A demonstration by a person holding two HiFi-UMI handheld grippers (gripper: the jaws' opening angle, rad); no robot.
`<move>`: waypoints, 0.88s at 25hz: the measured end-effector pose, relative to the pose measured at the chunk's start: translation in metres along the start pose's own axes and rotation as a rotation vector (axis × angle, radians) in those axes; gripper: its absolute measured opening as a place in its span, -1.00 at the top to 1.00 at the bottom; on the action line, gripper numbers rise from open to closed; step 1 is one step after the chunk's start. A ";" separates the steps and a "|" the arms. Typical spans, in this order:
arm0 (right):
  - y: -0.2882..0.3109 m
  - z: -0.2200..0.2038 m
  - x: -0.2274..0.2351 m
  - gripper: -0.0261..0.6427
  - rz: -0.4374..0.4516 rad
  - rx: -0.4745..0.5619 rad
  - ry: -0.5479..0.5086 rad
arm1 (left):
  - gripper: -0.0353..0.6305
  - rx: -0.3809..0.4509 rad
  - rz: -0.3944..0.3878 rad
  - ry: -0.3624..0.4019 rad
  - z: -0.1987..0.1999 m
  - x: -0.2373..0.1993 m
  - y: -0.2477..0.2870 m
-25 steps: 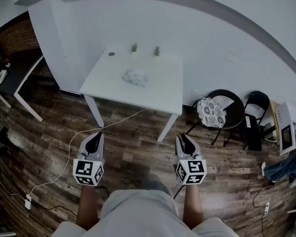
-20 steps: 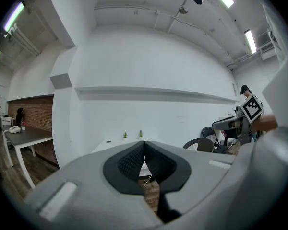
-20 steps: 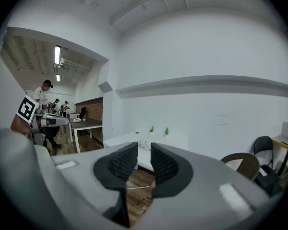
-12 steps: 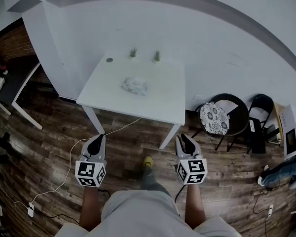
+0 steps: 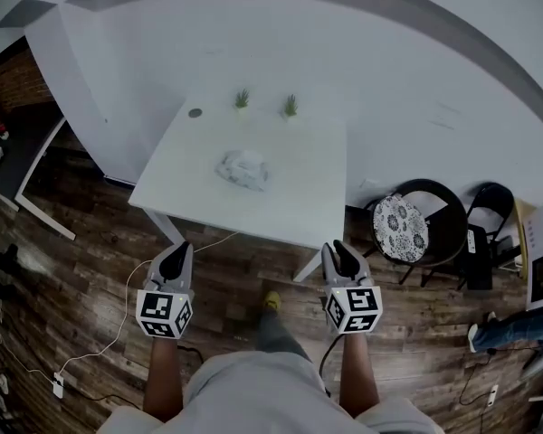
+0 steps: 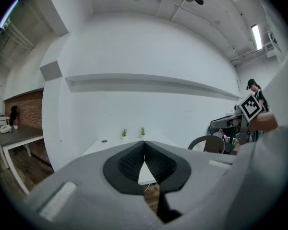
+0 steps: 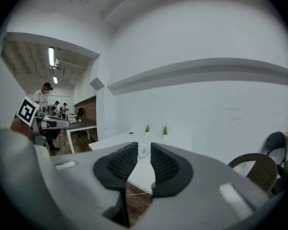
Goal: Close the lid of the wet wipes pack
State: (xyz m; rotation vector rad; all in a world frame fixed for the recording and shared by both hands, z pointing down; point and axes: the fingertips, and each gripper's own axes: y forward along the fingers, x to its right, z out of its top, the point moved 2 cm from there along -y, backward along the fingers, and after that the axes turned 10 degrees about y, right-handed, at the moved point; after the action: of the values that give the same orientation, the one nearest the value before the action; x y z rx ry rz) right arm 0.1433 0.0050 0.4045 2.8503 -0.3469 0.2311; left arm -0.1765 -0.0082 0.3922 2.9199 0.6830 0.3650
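**Approach to the table, both grippers empty**

Nearest us we hold the left gripper (image 5: 176,253) and the right gripper (image 5: 338,253) side by side over the floor (image 5: 244,269), short of the table (image 5: 299,202). The left gripper's own view shows its tips meeting, with nothing caught between them. The right gripper's view shows its jaws standing apart, with a clear gap between the pads and nothing in it. A cable (image 5: 131,274) trails across the boards on our left.

Beyond, the pack (image 5: 242,168) lies near the middle of the table, well apart from either gripper. It also shows, small and pale, through the right gripper's gap. We cannot tell from here whether its lid stands up or lies half down. At the far edge stand two plants (image 5: 242,99), with a dark disc (image 5: 195,113) to their left and the wall (image 5: 344,43) behind.

We judge the step in hand to be the approach; closing has not begun. To do it well we should come square to the near edge, clear of the cable, and stop where both grippers reach the pack without stretching. One gripper should steady the pack's body, since it looks light and likely to slide on the smooth top. The other, tips together, should press the lid flat until it seats.
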 end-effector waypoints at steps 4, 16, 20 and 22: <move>0.041 -0.001 0.016 0.67 0.016 -0.027 0.009 | 0.87 -0.036 -0.010 0.003 -0.009 -0.005 0.039; 0.179 0.045 0.068 0.66 0.093 -0.067 0.012 | 0.87 -0.083 0.011 -0.008 0.014 -0.034 0.173; 0.217 0.054 0.087 0.67 0.118 -0.088 0.023 | 0.87 -0.107 0.026 -0.014 0.020 -0.039 0.210; 0.233 0.055 0.093 0.67 0.132 -0.102 0.029 | 0.87 -0.120 0.031 -0.012 0.021 -0.041 0.223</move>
State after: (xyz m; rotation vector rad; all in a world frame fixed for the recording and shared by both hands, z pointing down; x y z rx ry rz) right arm 0.1799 -0.2483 0.4242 2.7233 -0.5263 0.2722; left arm -0.1127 -0.2271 0.4020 2.8199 0.5938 0.3776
